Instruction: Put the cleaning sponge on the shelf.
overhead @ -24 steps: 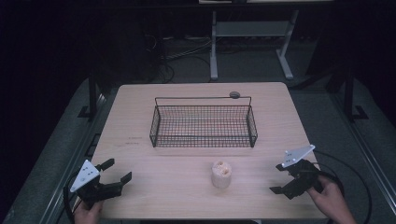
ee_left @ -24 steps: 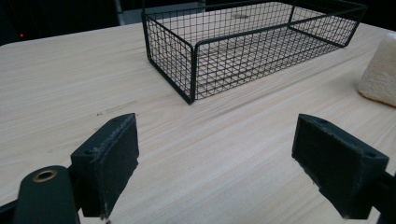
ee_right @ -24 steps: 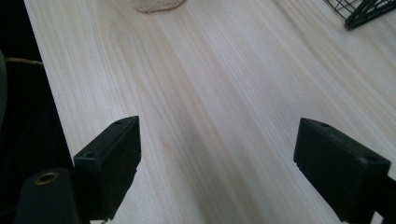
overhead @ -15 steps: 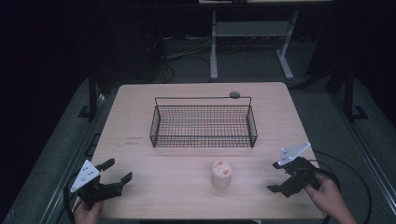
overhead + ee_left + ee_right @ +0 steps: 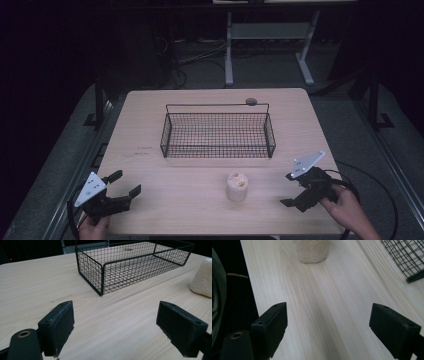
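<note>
A cream, rough-textured cylinder (image 5: 237, 186) stands upright on the wooden table (image 5: 150, 130), in front of a black wire basket (image 5: 218, 135) that has nothing in it. My left gripper (image 5: 125, 182) rests open near the front left corner, pointing right toward the basket. In the left gripper view the gripper (image 5: 120, 327) has bare table between its jaws, with the basket (image 5: 130, 267) ahead and the cylinder (image 5: 202, 277) at the right edge. My right gripper (image 5: 287, 190) is open at the front right, aimed at the cylinder. Seen from the right gripper (image 5: 329, 330), the cylinder (image 5: 310, 250) lies ahead.
A small dark round object (image 5: 251, 101) lies just behind the basket's back rim. A corner of the basket (image 5: 409, 260) shows at the upper right of the right gripper view. The table's front edge runs close to both hands, and cables trail off it.
My right gripper has shifted a little to the left, toward the cylinder. The left gripper, the basket and the cylinder have stayed put.
</note>
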The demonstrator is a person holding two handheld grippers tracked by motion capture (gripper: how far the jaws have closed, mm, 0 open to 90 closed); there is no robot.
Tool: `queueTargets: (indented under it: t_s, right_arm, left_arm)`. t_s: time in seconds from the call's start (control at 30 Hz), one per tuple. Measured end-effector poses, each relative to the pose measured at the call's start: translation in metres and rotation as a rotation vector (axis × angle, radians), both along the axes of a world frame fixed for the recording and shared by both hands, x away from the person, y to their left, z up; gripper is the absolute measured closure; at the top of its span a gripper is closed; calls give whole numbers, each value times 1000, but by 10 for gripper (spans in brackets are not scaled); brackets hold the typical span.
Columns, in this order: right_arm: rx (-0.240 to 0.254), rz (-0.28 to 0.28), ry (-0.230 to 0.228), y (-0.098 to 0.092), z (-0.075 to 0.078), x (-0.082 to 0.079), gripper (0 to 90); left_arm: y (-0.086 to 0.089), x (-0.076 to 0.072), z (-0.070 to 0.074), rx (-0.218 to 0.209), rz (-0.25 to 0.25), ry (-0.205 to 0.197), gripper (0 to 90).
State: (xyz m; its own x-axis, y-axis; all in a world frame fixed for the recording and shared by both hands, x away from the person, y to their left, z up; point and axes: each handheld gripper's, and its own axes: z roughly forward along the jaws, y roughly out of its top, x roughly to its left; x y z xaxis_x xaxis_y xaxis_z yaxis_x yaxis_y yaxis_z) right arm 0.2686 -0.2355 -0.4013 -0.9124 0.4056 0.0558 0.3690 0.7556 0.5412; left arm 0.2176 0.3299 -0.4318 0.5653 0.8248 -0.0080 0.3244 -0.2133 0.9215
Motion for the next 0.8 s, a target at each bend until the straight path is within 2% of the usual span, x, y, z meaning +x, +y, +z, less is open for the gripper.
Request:
queueTargets:
  t_s: [0.33, 0.43, 0.8]
  right_arm:
    - [-14, 31, 10, 13, 6, 4, 146]
    - [-24, 43, -4, 18, 8, 4, 146]
    - [-49, 75, 12, 33, 11, 7, 145]
  left_arm:
    - [0, 0, 0, 0, 0, -1, 139]
    - [0, 0, 0, 1, 1, -1, 140]
    - [2, 0, 0, -3, 4, 0, 139]
